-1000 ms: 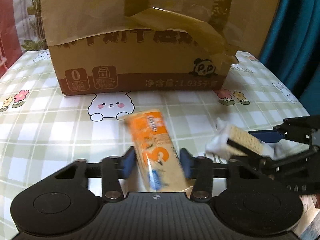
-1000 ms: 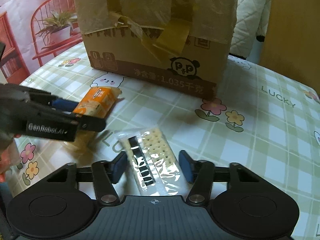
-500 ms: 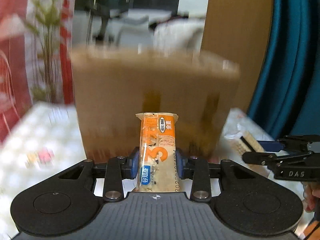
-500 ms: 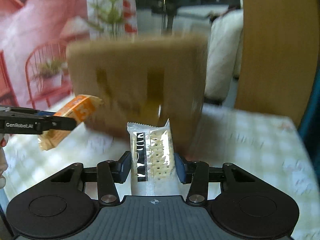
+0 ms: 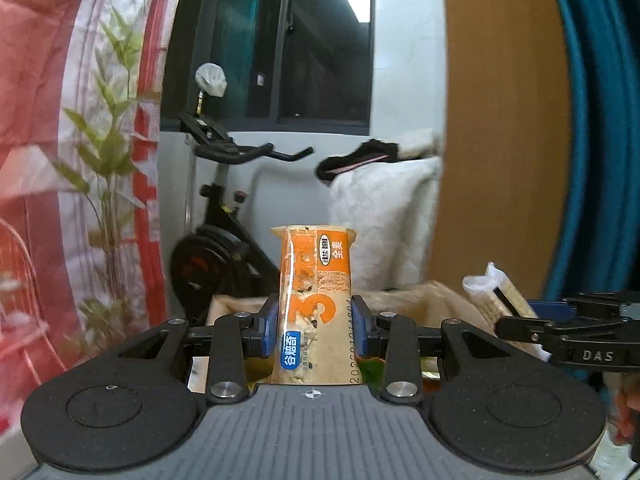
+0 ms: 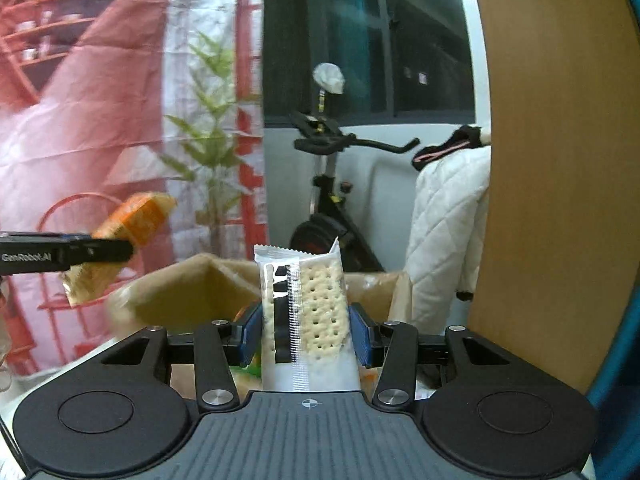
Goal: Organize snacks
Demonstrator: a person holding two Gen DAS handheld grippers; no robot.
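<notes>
Right now my left gripper [image 5: 316, 330] clamps the orange cracker pack [image 5: 316, 300] upright, my right gripper [image 6: 306, 334] clamps the white cracker pack [image 6: 308, 316] upright, both above the open cardboard box [image 6: 192, 284], exercise bike [image 6: 332, 184] beyond.

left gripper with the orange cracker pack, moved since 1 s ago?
Yes. The left gripper has risen with the orange cracker pack: the cardboard box filled the upper view then, and now only its open rim shows below.
</notes>
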